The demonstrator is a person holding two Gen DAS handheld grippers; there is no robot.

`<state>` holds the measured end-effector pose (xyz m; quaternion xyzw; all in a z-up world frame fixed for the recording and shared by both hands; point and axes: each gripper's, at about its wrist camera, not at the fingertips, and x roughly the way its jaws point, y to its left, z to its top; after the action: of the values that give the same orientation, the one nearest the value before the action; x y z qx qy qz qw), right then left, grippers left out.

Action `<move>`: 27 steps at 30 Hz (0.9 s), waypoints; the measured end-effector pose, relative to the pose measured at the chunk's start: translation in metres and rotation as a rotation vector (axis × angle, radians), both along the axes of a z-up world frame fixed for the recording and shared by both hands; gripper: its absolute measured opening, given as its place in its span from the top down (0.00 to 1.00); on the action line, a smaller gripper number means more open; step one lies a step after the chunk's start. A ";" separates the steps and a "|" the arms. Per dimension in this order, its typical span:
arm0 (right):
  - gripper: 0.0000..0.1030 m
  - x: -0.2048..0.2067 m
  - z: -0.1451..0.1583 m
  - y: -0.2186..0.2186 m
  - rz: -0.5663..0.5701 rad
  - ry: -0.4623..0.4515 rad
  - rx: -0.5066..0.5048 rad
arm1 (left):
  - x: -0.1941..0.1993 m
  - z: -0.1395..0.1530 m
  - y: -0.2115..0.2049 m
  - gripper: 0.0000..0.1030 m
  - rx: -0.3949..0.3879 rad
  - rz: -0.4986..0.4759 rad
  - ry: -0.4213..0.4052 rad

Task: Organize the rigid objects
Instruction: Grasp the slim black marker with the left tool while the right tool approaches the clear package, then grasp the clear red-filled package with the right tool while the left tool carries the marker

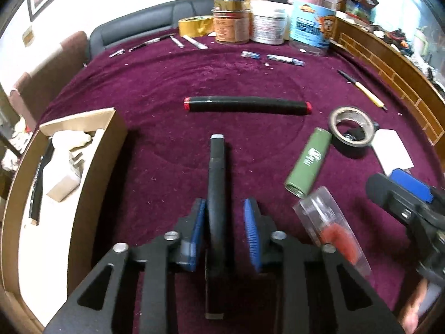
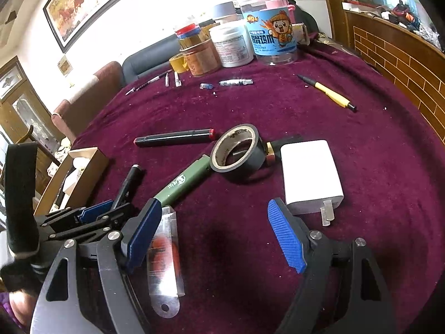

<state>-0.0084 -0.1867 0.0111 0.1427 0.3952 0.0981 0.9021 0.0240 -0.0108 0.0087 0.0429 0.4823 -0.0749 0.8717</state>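
Note:
My left gripper [image 1: 225, 206] is shut on a black marker [image 1: 217, 167], which sticks forward from between the blue pads, low over the maroon cloth. The same gripper [image 2: 111, 208] and marker [image 2: 129, 181] show at the left of the right wrist view. My right gripper [image 2: 215, 206] is open and empty above the cloth. A clear case with a red item [image 2: 164, 250] lies by its left finger, and a white charger [image 2: 311, 175] lies just past its right finger. A cardboard box [image 1: 105, 150] holding several items stands to the left of the left gripper.
A second black marker with red ends [image 1: 247, 105] lies across the middle. A green tube [image 1: 308, 161] and a tape roll [image 1: 356, 142] lie to the right. A yellow pencil [image 2: 331, 94] is farther right. Jars [image 1: 267, 22], yellow tape [image 1: 194, 26] and small pens line the far edge.

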 end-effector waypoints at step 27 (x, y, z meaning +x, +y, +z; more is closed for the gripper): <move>0.76 -0.012 -0.014 0.093 0.111 0.089 -0.370 | -0.054 0.048 0.143 0.89 -0.459 0.074 0.009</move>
<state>-0.0208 -0.0941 -0.0031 -0.0434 0.4532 0.0670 0.8878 -0.0297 0.1320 0.0567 -0.1743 0.4579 -0.1509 0.8586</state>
